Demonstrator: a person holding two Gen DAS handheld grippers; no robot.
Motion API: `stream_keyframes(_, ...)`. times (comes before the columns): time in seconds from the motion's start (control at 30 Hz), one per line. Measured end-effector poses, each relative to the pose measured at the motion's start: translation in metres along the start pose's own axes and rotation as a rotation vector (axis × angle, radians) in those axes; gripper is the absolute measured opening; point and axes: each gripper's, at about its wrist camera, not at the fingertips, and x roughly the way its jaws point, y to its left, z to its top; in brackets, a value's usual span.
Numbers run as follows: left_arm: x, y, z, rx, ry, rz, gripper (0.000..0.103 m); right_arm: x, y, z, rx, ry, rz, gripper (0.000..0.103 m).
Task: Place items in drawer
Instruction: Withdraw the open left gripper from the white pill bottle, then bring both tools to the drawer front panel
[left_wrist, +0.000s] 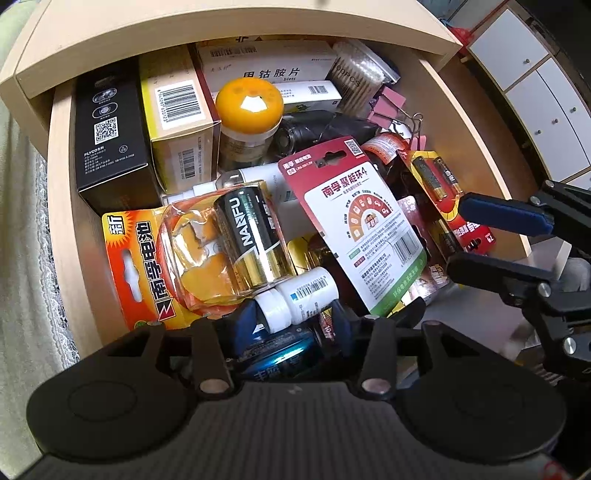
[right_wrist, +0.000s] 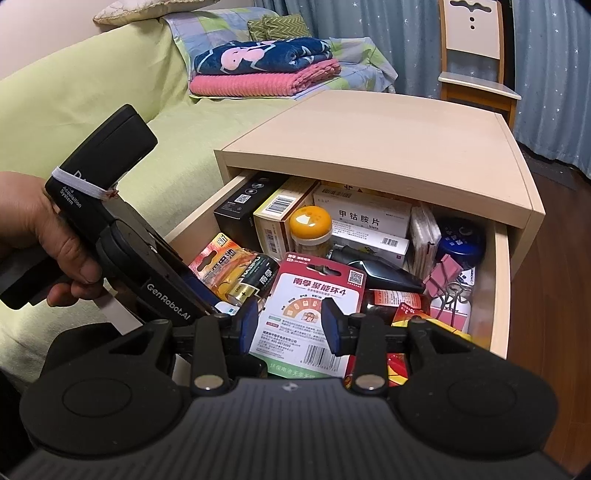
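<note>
We hold our left tongs (left_wrist: 295, 314) low over the near edge of the pulled-out pale wooden drawer (left_wrist: 61, 206), with the small white plastic bottle with a barcode label (left_wrist: 297, 297) lying between the blue pads. The pads sit just beside the bottle's cap and body, but we cannot tell whether they press on it. The bottle rests on top of the clutter, touching the orange blister pack with a large black-and-gold battery (left_wrist: 207, 254) on its left and just beside the red-and-white battery card (left_wrist: 364, 221) on its right. Further back stand a black box (left_wrist: 110, 136), a yellow-and-white carton (left_wrist: 181, 122) and a jar with an orange lid (left_wrist: 249, 101).

Our right tongs (right_wrist: 290, 323) hover above the same red-and-white card, parted wide and gripping nothing. In the right wrist view, a hand (right_wrist: 40, 240) grips the left tool's handle beside the green sofa (right_wrist: 74, 92).
</note>
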Motion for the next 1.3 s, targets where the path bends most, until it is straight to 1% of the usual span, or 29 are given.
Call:
stream_keyframes(0.13, -0.011, 0.003, -0.005, -0.020, -0.019, 0.011, 0.050, -0.010, 0.003, -0.003, 0.005, -0.005, -0.006, 0.033)
stream_keyframes(0.2, -0.022, 0.004, -0.010, -0.034, -0.047, 0.023, 0.051, -0.016, 0.005, -0.005, 0.008, -0.008, -0.009, 0.033)
stream_keyframes(0.33, -0.052, 0.002, -0.027, -0.081, -0.142, 0.062, 0.051, -0.026, 0.008, -0.008, 0.014, -0.014, -0.015, 0.033)
stream_keyframes(0.43, -0.074, -0.010, -0.046, -0.090, -0.221, 0.143, 0.053, -0.034, 0.010, -0.010, 0.018, -0.018, -0.019, 0.037)
stream_keyframes(0.47, -0.079, -0.016, -0.053, -0.081, -0.247, 0.185, 0.056, -0.036, 0.011, -0.011, 0.019, -0.019, -0.021, 0.037)
stream_keyframes(0.53, -0.091, -0.028, -0.066, -0.066, -0.298, 0.261, 0.057, -0.042, 0.012, -0.012, 0.022, -0.022, -0.024, 0.038)
stream_keyframes(0.57, -0.098, -0.032, -0.073, -0.064, -0.323, 0.291, 0.057, -0.044, 0.013, -0.013, 0.023, -0.023, -0.025, 0.039)
stream_keyframes(0.6, -0.105, -0.034, -0.080, -0.074, -0.347, 0.304, 0.057, -0.047, 0.014, -0.014, 0.024, -0.025, -0.027, 0.039)
stream_keyframes(0.67, -0.116, -0.038, -0.095, -0.104, -0.390, 0.305, 0.058, -0.052, 0.015, -0.015, 0.027, -0.027, -0.030, 0.040)
stream_keyframes(0.77, -0.125, -0.041, -0.115, -0.149, -0.431, 0.290, 0.066, -0.060, 0.018, -0.018, 0.031, -0.032, -0.034, 0.042)
stream_keyframes(0.8, -0.125, -0.041, -0.120, -0.162, -0.436, 0.281, 0.066, -0.062, 0.019, -0.018, 0.033, -0.033, -0.036, 0.042)
stream_keyframes(0.93, -0.121, -0.040, -0.136, -0.206, -0.430, 0.241, 0.066, -0.070, 0.024, -0.030, 0.045, 0.001, -0.027, 0.042)
stream_keyframes(1.0, -0.117, -0.041, -0.141, -0.217, -0.426, 0.231, 0.066, -0.076, 0.017, -0.035, 0.059, 0.018, -0.024, 0.042)
stream_keyframes(1.17, -0.107, -0.043, -0.142, -0.202, -0.401, 0.230, 0.067, -0.075, 0.013, -0.047, 0.119, 0.059, -0.017, 0.042)
stream_keyframes(1.3, -0.101, -0.043, -0.143, -0.204, -0.398, 0.226, 0.067, -0.066, 0.005, -0.052, 0.166, 0.085, -0.040, 0.043)
